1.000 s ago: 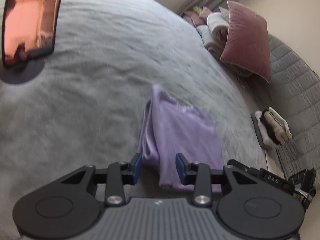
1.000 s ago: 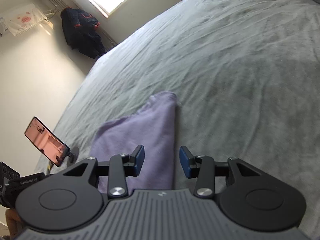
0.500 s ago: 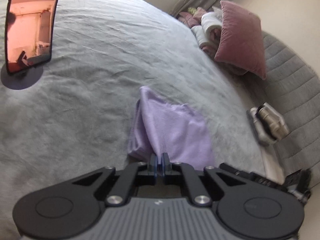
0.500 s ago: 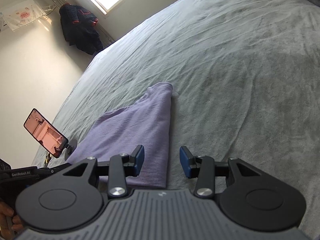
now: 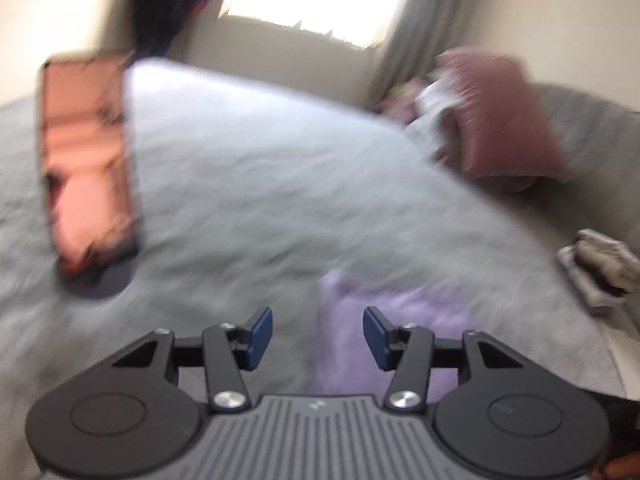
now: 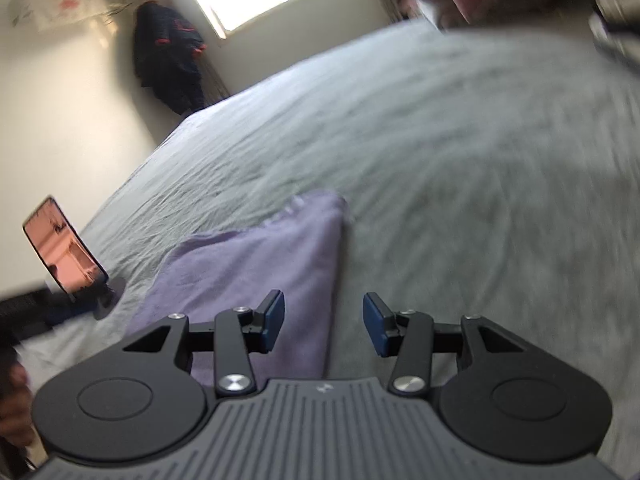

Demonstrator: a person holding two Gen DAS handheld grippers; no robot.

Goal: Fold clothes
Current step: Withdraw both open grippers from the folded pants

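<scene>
Left wrist view blurred, left gripper [image 5: 318,334] empty, spread above purple garment [image 5: 384,320]

Left gripper [image 5: 318,336]: two black linkage fingers tipped with blue rectangular pads [image 5: 259,338]. Each finger pivots on a silver round-head screw, with a smaller screw at the far joint. Base is a grey ribbed plate bearing a small pale mark at its far edge, flanked left and right by black round housings with recessed discs.

Right gripper [image 6: 323,328]: identical build, same blue pads [image 6: 273,321], silver screws, ribbed grey plate and black housings.
</scene>
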